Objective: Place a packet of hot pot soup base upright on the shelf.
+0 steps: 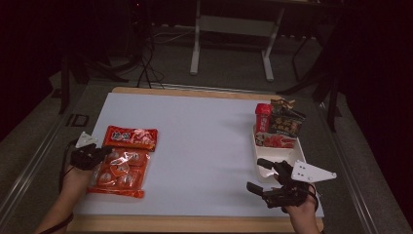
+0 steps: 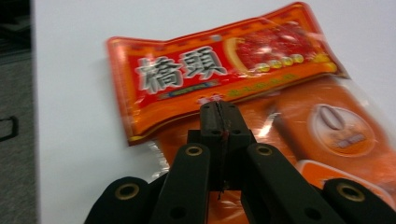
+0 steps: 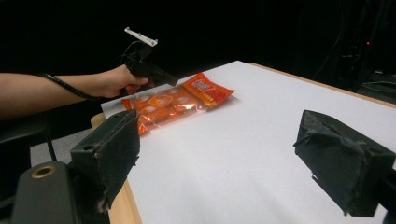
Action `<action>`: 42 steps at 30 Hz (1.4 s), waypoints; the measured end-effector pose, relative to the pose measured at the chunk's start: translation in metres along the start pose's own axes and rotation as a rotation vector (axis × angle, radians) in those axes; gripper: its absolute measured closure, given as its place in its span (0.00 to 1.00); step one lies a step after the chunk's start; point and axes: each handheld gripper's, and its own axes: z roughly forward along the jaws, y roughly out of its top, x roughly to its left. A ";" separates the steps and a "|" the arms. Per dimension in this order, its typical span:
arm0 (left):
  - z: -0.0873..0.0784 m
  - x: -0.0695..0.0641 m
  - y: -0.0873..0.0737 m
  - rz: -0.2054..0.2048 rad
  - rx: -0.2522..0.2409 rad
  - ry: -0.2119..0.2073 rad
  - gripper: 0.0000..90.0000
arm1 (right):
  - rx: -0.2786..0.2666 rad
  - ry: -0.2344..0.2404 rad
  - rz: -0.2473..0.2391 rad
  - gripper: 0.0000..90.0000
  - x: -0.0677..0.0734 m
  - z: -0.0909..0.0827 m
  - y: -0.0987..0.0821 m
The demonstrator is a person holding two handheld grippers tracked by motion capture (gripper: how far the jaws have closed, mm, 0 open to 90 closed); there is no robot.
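An orange bag of wrapped snacks (image 1: 122,165) with a red printed header lies flat on the white sheet at the left. My left gripper (image 1: 103,151) reaches over the bag's left edge, just below the header. In the left gripper view its jaws (image 2: 219,114) are pressed together, tips low over the orange bag (image 2: 327,126); I cannot tell whether they pinch any film. The right gripper view shows that left gripper (image 3: 170,80) pointing down at the bag (image 3: 163,102). My right gripper (image 1: 259,175) hovers at the front right, jaws wide apart (image 3: 229,158) with nothing between them.
A white tray (image 1: 288,157) stands at the right with a red packet (image 1: 275,141) in it. A red can (image 1: 263,117) and a dark snack bag (image 1: 287,123) stand at its far end. The wooden table edge (image 1: 195,224) runs along the front.
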 end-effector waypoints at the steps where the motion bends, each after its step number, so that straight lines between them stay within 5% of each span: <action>1: 0.001 0.002 -0.001 0.002 0.012 0.024 1.00 | 0.002 0.002 -0.002 0.15 0.000 0.000 0.000; 8: 0.005 0.016 -0.009 -0.045 0.074 0.059 1.00 | 0.012 0.012 0.005 0.15 -0.001 0.002 -0.002; 18: 0.003 0.003 -0.009 0.014 0.106 0.061 1.00 | 0.010 0.008 0.017 0.15 -0.002 0.000 -0.001; 28: 0.010 -0.026 -0.003 0.054 0.119 0.000 1.00 | 0.013 0.014 0.016 0.15 -0.002 0.000 0.000; 33: 0.016 -0.047 0.002 0.122 0.130 -0.038 1.00 | 0.009 0.017 0.016 0.15 -0.002 0.000 0.000; 42: 0.024 -0.069 0.009 0.164 0.145 -0.100 1.00 | 0.012 0.016 0.016 0.15 -0.002 -0.001 0.000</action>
